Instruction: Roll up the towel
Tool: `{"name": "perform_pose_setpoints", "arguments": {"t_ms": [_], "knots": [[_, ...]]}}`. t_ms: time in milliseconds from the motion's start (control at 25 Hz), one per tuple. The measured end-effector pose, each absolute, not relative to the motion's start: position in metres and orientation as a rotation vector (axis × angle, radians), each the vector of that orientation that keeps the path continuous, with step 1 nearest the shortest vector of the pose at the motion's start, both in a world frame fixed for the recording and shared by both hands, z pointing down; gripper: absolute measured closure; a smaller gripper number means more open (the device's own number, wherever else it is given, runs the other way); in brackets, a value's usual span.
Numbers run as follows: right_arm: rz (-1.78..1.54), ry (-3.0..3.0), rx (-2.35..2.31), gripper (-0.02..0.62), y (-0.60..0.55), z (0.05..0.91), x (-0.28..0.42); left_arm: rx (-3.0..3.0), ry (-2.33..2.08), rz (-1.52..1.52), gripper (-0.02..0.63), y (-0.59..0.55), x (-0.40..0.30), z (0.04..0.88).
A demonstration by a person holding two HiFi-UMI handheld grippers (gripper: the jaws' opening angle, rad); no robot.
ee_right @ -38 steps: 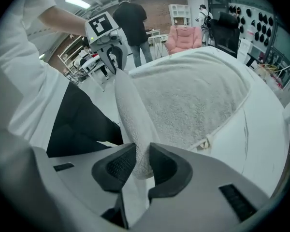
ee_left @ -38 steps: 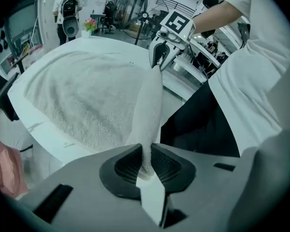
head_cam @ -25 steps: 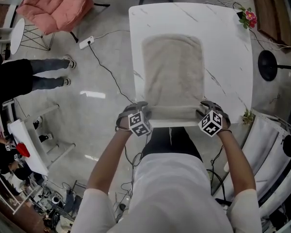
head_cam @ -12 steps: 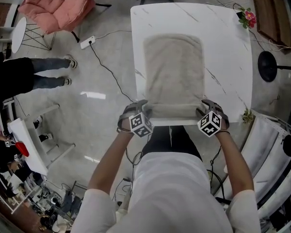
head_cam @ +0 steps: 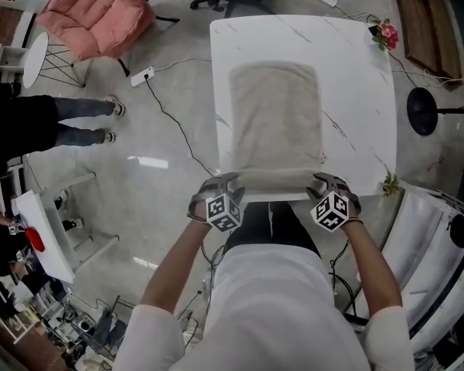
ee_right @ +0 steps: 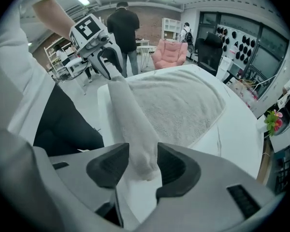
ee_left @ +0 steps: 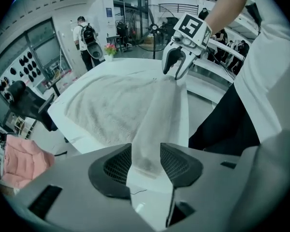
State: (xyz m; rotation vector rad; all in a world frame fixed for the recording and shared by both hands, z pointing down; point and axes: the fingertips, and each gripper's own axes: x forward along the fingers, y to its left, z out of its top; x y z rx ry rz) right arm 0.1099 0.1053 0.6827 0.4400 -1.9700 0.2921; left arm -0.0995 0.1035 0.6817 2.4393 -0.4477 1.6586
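A beige towel (head_cam: 274,118) lies flat on the white table (head_cam: 356,91). Its near edge is gathered into a narrow roll (head_cam: 274,179) stretched between my two grippers. My left gripper (head_cam: 230,184) holds the roll's left end, and its pads (ee_left: 113,166) press on the cloth (ee_left: 146,153). Those jaws have just been closing slightly with the towel between them. My right gripper (head_cam: 319,182) is shut on the roll's right end (ee_right: 142,161). The roll hangs slightly above the table edge. Each gripper view shows the other gripper at the roll's far end, the right gripper (ee_left: 176,69) and the left gripper (ee_right: 108,62).
A small flower (head_cam: 387,33) stands at the table's far right corner. On the floor are a pink chair (head_cam: 97,10), a power strip with cables (head_cam: 141,74), and a black round base (head_cam: 427,113). A person (head_cam: 31,122) stands at the left.
Both grippers have lifted slightly and drawn a bit toward me, keeping the rolled near edge between them. The rest of the towel stays flat.
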Motion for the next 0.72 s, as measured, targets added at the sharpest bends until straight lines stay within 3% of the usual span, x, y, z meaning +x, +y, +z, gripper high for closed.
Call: {"name": "perform_pose_setpoints", "arguments": {"t_ms": [240, 560, 720], "knots": [[0.291, -1.953, 0.409, 0.414, 0.125, 0.699, 0.111, 2.463, -0.423, 1.705, 0.453, 0.125, -0.093, 0.697], [0.200, -1.887, 0.438, 0.418, 0.120, 0.729, 0.115, 2.410, -0.477, 1.790, 0.440, 0.125, -0.101, 0.740], [0.179, -1.868, 0.450, 0.483, 0.119, 0.733, 0.115, 2.445, -0.486, 1.808, 0.490, 0.122, -0.098, 0.739]]}}
